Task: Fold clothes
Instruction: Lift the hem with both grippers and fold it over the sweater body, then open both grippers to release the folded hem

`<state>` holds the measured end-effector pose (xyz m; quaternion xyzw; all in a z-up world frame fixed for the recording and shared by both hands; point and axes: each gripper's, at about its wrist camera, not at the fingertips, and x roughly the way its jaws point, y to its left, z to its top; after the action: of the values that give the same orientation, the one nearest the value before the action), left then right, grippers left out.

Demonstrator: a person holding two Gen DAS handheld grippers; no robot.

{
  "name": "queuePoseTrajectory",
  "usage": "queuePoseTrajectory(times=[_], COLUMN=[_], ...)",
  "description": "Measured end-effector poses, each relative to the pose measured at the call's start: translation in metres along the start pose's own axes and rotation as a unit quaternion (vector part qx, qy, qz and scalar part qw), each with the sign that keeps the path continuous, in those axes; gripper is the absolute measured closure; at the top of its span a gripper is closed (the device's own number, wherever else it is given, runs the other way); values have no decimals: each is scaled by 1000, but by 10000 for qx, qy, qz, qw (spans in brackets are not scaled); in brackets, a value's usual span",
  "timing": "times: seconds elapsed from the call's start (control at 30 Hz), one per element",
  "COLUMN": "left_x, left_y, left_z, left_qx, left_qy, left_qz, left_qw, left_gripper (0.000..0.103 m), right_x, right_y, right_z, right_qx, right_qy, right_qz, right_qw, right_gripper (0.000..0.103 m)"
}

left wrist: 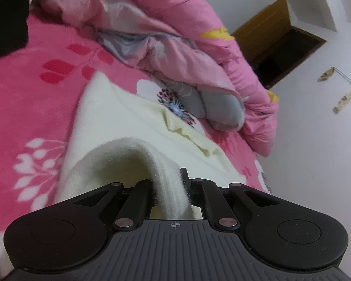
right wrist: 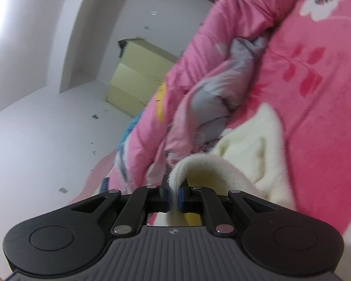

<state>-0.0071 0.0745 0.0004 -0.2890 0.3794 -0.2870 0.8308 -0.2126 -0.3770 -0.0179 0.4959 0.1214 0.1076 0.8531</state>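
Note:
A cream fleece garment (left wrist: pixel 119 117) lies spread on a pink flowered bedsheet (left wrist: pixel 23 107). In the left wrist view my left gripper (left wrist: pixel 175 187) is shut on a raised fold of the garment's edge, which arches up out of the jaws. In the right wrist view my right gripper (right wrist: pixel 174 192) is shut on another edge of the same cream garment (right wrist: pixel 250 145), a thin hem pinched between the blue pads. The lifted cloth curls over toward the bed on the right. Both views are blurred by motion.
A crumpled pink and grey quilt (left wrist: pixel 166 35) is heaped along the bed beyond the garment, also the quilt (right wrist: pixel 210 82) in the right view. A white wall (left wrist: pixel 320 140) runs beside the bed. A pale yellow cabinet (right wrist: pixel 138 75) stands on the white floor.

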Motion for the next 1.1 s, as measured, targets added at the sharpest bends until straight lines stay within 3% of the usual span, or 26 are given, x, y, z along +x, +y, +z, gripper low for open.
queuePoseTrajectory(times=[0.13, 0.33, 0.4, 0.47, 0.63, 0.9, 1.1], left_x=[18, 15, 12, 9, -3, -5, -10], left_y=[15, 29, 36, 44, 57, 48, 33], left_z=[-3, -1, 0, 1, 2, 2, -7], left_qx=[-77, -522, -890, -1277, -1788, -1409, -946], left_qy=[139, 88, 83, -1, -378, -597, -563], left_qz=[34, -393, -691, -1015, -1327, -1023, -704], left_qw=[9999, 9978, 9936, 9866, 9742, 9829, 9914], left_gripper=[97, 90, 82, 66, 62, 61, 54], right_x=[15, 21, 20, 19, 19, 17, 5], right_y=[-31, -54, -57, -61, -70, -73, -71], right_z=[3, 5, 7, 8, 9, 11, 11], right_qx=[425, 1035, 1250, 1492, 1956, 2300, 2428], right_qy=[90, 154, 149, 121, 44, -189, -419], right_qz=[-173, 6, 78, 172, 291, 572, 637], right_qw=[9989, 9945, 9920, 9886, 9802, 9713, 9671], right_gripper=[95, 93, 90, 87, 85, 63, 61])
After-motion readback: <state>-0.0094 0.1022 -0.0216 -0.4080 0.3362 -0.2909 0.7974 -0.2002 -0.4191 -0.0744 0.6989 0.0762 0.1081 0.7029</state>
